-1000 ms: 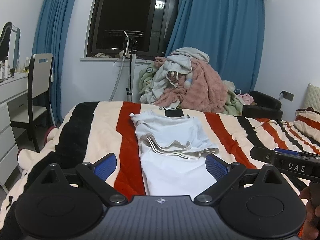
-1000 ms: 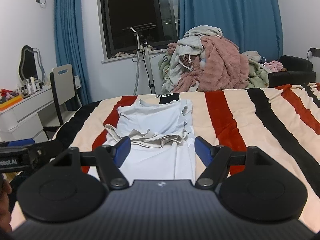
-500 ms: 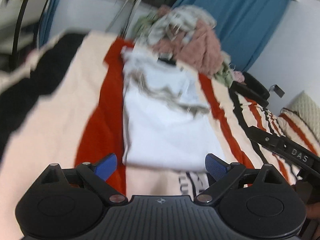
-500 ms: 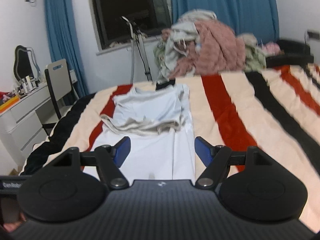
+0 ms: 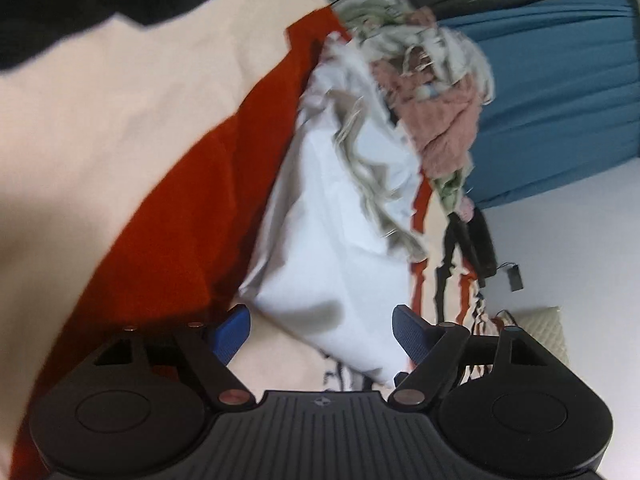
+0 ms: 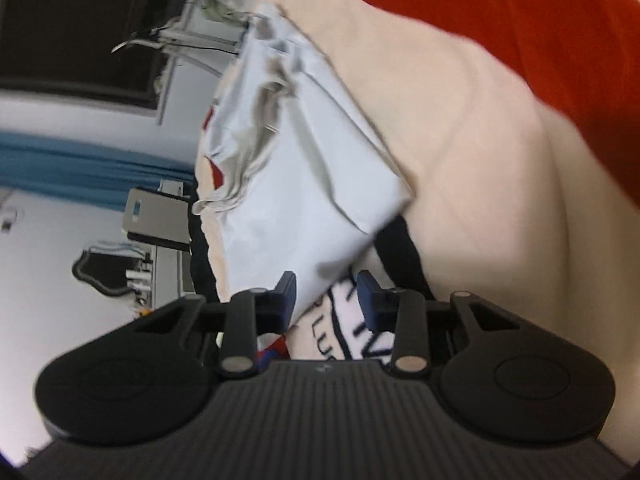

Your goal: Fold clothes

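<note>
Both views were rolled and motion-blurred. The white garment [image 5: 332,216] lay partly folded on the striped blanket [image 5: 132,128] of the bed, its beige-trimmed upper part doubled back over the plain white lower part. In the left wrist view the left tool [image 5: 320,330] sat low at the garment's near hem, jaws spread wide, with the hem's near corner lying in the gap between the blue pads [image 5: 232,334]; neither pad touched the cloth. In the right wrist view the right tool [image 6: 326,300] was at the garment's [image 6: 296,184] other near corner, jaws at a narrower but still parted setting. The white edge reached down beside the tool's left-hand pad [image 6: 286,298]; contact could not be determined through the blur. Printed dark lettering [image 6: 348,332] on a white patch of the blanket showed between that tool's jaws. A pile of clothes [image 5: 432,92] lay beyond the garment, before a blue curtain [image 5: 560,92]. A chair [image 6: 160,216] stood near the bed.
</note>
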A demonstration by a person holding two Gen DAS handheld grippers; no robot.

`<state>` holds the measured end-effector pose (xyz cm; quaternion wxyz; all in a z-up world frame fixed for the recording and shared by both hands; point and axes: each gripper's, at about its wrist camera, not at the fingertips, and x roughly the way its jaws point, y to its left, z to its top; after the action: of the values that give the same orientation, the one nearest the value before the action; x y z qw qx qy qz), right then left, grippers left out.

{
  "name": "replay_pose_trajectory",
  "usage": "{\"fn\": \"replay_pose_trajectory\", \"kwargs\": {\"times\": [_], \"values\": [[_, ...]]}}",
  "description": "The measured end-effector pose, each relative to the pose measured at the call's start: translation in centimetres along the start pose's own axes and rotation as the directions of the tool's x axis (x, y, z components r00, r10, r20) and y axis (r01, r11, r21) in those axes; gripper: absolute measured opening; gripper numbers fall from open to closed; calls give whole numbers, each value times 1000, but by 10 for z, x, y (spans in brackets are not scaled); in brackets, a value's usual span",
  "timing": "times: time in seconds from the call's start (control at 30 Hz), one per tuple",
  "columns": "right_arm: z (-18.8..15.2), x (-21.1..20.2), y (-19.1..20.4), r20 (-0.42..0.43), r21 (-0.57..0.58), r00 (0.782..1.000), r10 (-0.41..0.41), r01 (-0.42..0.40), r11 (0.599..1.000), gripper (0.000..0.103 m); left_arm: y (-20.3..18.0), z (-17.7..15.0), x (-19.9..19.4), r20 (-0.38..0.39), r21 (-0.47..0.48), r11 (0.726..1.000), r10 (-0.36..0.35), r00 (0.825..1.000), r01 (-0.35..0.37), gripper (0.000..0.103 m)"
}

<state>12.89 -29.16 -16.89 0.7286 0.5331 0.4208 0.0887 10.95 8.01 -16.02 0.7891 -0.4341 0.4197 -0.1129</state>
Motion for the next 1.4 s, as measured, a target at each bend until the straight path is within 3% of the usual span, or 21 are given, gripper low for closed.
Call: {"fn": "replay_pose_trajectory", "kwargs": {"times": [0.07, 0.2, 0.3, 0.43, 0.47, 0.5, 0.57, 0.73, 0.9, 1.0, 1.2, 1.3, 1.4], "values": [[0, 3, -7, 8, 53, 1000, -7, 7, 999, 36, 5, 1, 7, -10, -32, 999, 11, 1000, -12, 79], [7, 1, -16, 115, 126, 993, -11, -3, 992, 38, 7, 8, 19, 31, -40, 999, -11, 999, 12, 77], [12, 4, -18, 145, 136, 989, -10, -10, 991, 38, 4, 12, 23, 61, -11, 1000, 6, 998, -6, 62], [10, 11, -12, 147, 91, 989, -10, -3, 996, 36, -2, 16, 25, 95, 35, 999, 36, 995, -39, 33], [11, 11, -10, 153, 80, 988, -9, -4, 997, 34, -3, 17, 26, 104, 46, 998, 43, 994, -48, 25], [12, 9, -9, 163, 61, 987, -7, -3, 998, 19, -5, 18, 26, 116, 57, 997, 50, 992, -56, 20], [13, 1, -5, 190, 1, 982, -10, 10, 1000, 11, -11, 20, 16, 150, 84, 995, 44, 988, -57, 10], [7, -25, 14, 249, -114, 962, 113, -87, 990, 7, -29, 17, -21, 232, 117, 993, -58, 971, 31, 6], [-16, -65, 40, 297, -280, 934, 198, -113, 953, 6, -38, 1, -67, 278, 119, 987, -141, 950, 112, 4], [-39, -95, 44, 314, -354, 921, 230, -111, 929, 6, -47, -21, -102, 290, 159, 981, -157, 944, 114, 3], [-91, -146, 31, 307, -401, 920, 244, -108, 910, 6, -52, -81, -171, 309, 212, 971, -177, 934, 114, 3], [-126, -175, 26, 352, -465, 902, 249, -63, 883, 6, -52, -114, -193, 300, 265, 960, -174, 938, 93, 3], [-144, -189, 23, 368, -497, 901, 230, -19, 868, 6, -48, -142, -206, 295, 280, 958, -156, 943, 71, 3]]}}
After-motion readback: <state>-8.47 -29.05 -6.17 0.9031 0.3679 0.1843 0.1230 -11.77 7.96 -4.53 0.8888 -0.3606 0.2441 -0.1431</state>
